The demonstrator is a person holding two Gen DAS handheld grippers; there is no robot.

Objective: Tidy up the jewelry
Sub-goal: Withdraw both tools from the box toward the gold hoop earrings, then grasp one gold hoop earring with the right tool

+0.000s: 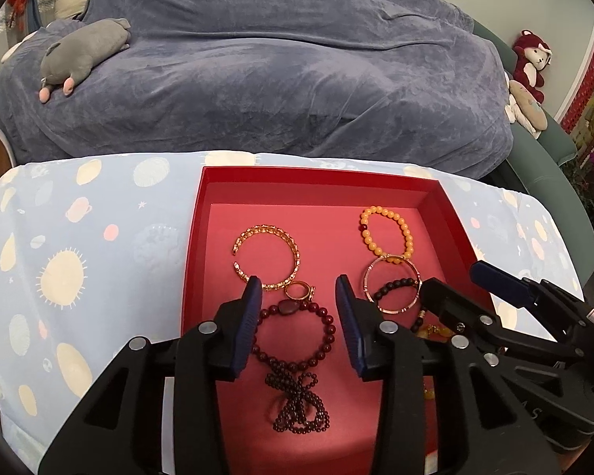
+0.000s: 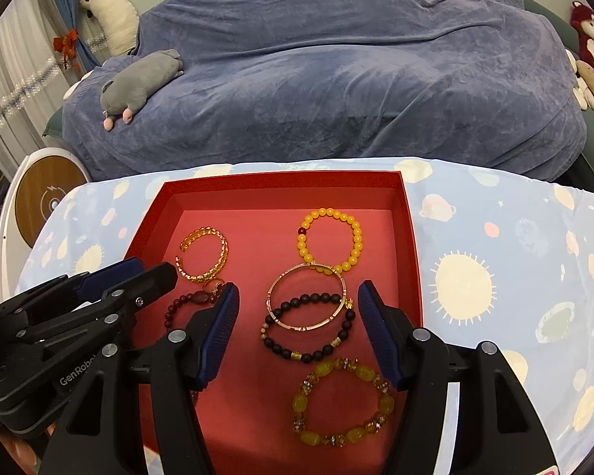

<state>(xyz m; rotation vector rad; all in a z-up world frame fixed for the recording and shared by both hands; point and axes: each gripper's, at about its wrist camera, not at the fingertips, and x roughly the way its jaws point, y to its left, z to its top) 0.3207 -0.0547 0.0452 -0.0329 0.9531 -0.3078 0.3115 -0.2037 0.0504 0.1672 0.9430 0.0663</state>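
A red tray (image 1: 451,213) (image 2: 410,237) holds the jewelry. In the left wrist view I see a gold cuff bangle (image 1: 293,247), a gold ring (image 1: 299,291), a dark red bead bracelet (image 1: 328,332) and a dark bead strand (image 1: 301,407). My left gripper (image 1: 299,289) is open and empty above them. In the right wrist view I see a yellow bead bracelet (image 2: 356,237), a rose-gold bangle (image 2: 275,291), a black bead bracelet (image 2: 297,356) and a yellow-green stone bracelet (image 2: 384,403). My right gripper (image 2: 297,297) is open and empty over the bangle.
The tray lies on a light blue patterned cloth (image 1: 79,261) (image 2: 495,277). Behind it is a sofa under a blue-grey blanket (image 1: 277,71) with a grey plush (image 1: 83,55). A round white and brown device (image 2: 43,202) stands at the left.
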